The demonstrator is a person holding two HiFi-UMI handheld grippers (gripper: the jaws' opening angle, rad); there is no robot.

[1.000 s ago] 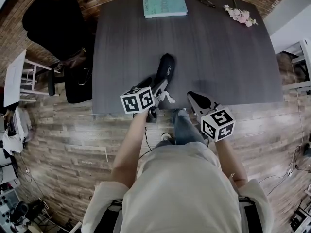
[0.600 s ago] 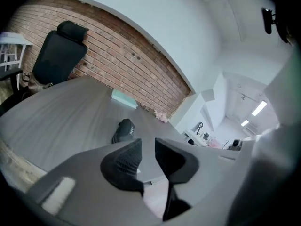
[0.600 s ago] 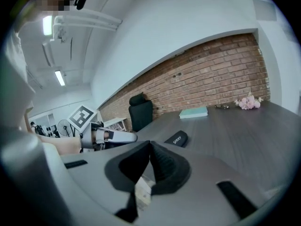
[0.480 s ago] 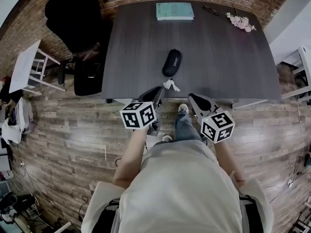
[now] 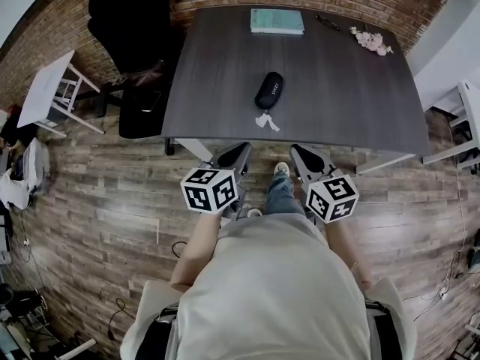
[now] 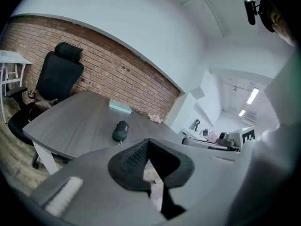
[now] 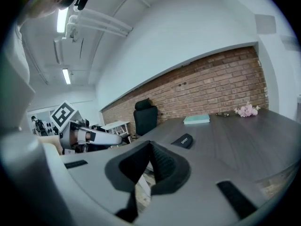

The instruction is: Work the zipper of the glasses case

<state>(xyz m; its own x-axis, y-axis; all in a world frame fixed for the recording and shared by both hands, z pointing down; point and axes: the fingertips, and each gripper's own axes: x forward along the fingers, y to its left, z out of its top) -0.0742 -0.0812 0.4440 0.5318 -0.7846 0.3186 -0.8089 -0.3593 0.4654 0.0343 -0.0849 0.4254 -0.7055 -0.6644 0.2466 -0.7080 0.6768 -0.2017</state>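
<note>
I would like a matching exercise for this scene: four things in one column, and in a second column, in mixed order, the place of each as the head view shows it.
Things:
1. glasses case
2. teal book
3. pink flowers
4. black office chair

Places:
A. on the floor, left of the table
B. far right corner of the table
C. around the middle of the table
D. far edge of the table, near its middle

Pairs: 1-C; 2-D; 3-B; 4-A
</note>
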